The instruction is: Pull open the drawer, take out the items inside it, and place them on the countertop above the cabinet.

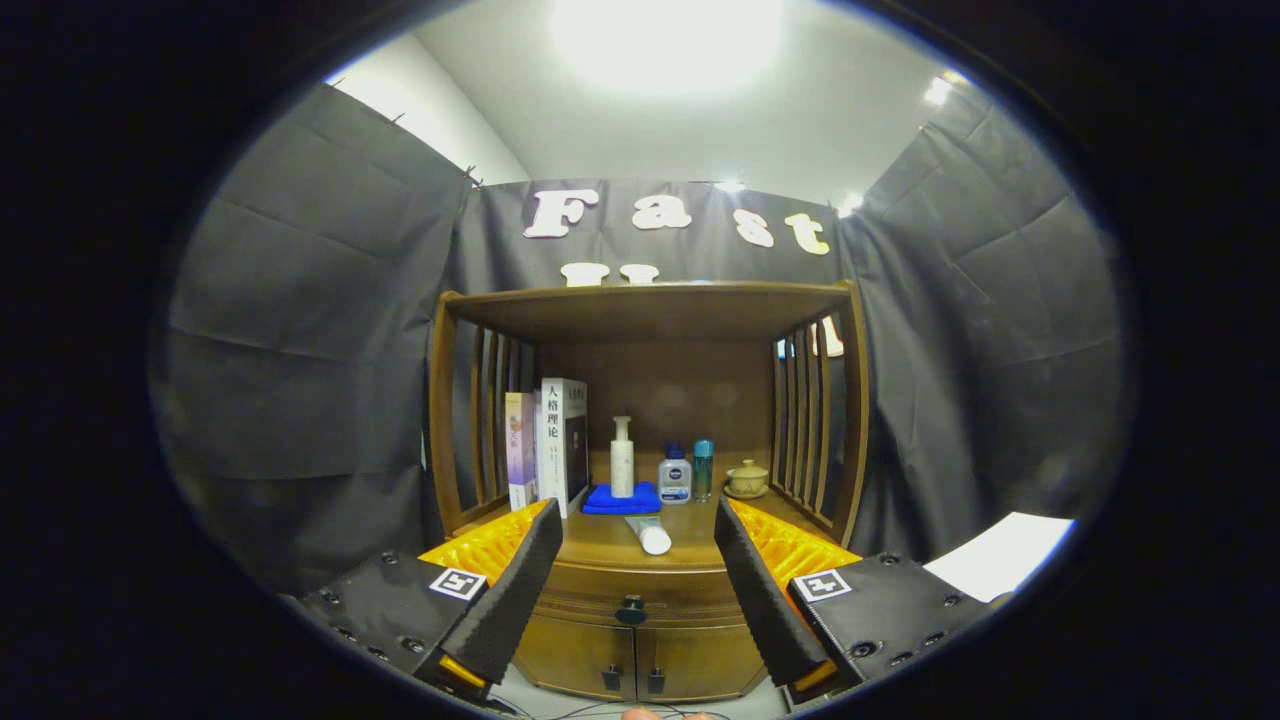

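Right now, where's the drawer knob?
In the gripper view, the drawer knob sits on the shut drawer front, below the white tube lying on the countertop, beyond the open jaws.

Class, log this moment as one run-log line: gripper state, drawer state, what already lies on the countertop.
gripper: open, short of cabinet | drawer: closed, knob between fingers, untouched | countertop: tube lying, blue cloth under bottle

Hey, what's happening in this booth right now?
A person is pointing a hand-held gripper at a wooden cabinet. Its fingers are spread open and hold nothing. The drawer is shut, and its dark knob sits between the fingers, a little beyond them. On the countertop above stand books, a white bottle on a blue cloth, two smaller bottles, a lidded cup and a tube lying flat.
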Demonstrator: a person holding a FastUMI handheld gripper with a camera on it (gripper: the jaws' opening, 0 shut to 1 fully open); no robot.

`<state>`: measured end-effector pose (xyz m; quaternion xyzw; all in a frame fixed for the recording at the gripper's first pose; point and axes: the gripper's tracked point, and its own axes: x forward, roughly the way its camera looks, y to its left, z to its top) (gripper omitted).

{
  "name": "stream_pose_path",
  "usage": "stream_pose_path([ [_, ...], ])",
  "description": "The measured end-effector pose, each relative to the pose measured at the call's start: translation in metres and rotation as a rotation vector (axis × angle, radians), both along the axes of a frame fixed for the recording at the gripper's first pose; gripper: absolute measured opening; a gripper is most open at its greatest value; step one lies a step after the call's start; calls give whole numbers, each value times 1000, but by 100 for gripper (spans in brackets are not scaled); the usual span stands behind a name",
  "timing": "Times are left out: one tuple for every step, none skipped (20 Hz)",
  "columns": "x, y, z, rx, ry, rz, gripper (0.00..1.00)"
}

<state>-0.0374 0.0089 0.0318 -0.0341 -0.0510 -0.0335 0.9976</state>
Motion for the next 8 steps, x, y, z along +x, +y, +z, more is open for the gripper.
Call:
stream_pose_path([
  [-4,1,5,-29,-5,-5,96],
  [-8,-1,9,-50,-15,-18,96],
  [-12,-1,13,-62,-22,-27,96],
  [-15,1,15,-67,-28,-26,96],
  [-13,1,14,-66,-29,-21,96],
  [-13,1,13,-60,-27,-16,96],
  [-13,-1,12,-54,-24,-16,96],
  [-12,-4,11,-48,-21,-15,96],
])
